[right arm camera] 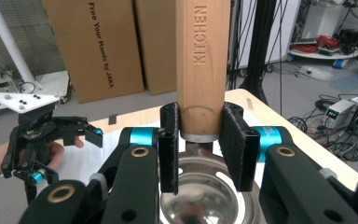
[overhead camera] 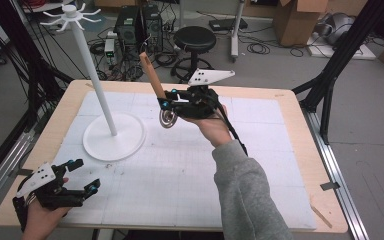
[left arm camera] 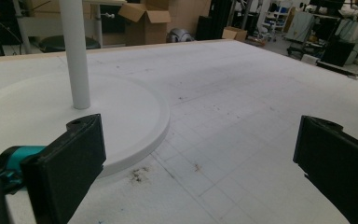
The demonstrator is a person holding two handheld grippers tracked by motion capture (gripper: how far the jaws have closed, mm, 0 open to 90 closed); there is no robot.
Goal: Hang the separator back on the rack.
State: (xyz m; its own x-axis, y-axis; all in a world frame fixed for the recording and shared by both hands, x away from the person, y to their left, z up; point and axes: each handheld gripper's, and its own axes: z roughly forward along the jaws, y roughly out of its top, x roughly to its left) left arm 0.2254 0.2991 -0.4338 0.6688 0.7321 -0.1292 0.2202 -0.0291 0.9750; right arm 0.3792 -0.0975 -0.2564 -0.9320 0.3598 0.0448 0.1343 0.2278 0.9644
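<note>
Right gripper jaws clamped on wooden handle stamped "KITCHEN", left gripper jaws wide, empty

Right gripper grips wooden-handled ladle above table.

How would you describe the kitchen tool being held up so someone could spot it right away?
Look above the middle of the white table, right of the tall white stand. There the right gripper clamps a ladle by the foot of its wooden handle, with the shiny metal bowl hanging below. It is the only wood-and-steel thing there, and its handle is stamped KITCHEN.
</note>
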